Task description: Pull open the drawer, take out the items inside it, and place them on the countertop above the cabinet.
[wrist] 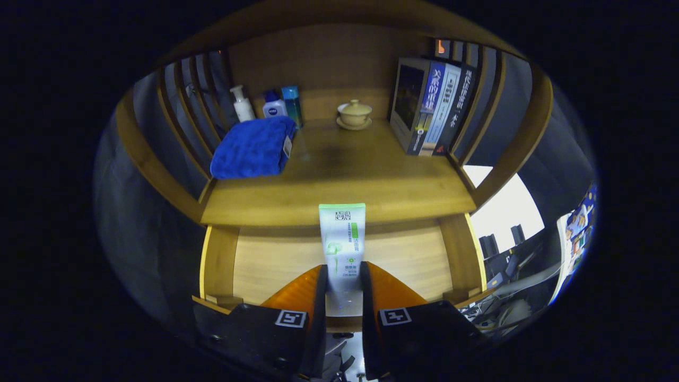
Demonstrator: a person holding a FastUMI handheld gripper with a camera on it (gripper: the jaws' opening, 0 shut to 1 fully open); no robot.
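**Drawer open, tube clamped in jaws above it**

Drawer (276, 265) pulled out under the wooden cabinet, pale bare floor showing on both sides of the gripper (342, 289). Table (339, 185) on top of the cabinet sits just beyond the drawer. On it: blue towel (254, 148) folded at back left, row of upright books (432, 109) at back right, three bottles (268, 106) behind the towel, small lidded cup on a saucer (354, 114) at back centre. White-and-green tube (342, 239) stands upright between the fingers, jaws clamped on its lower part, top end reaching past the table's front edge.
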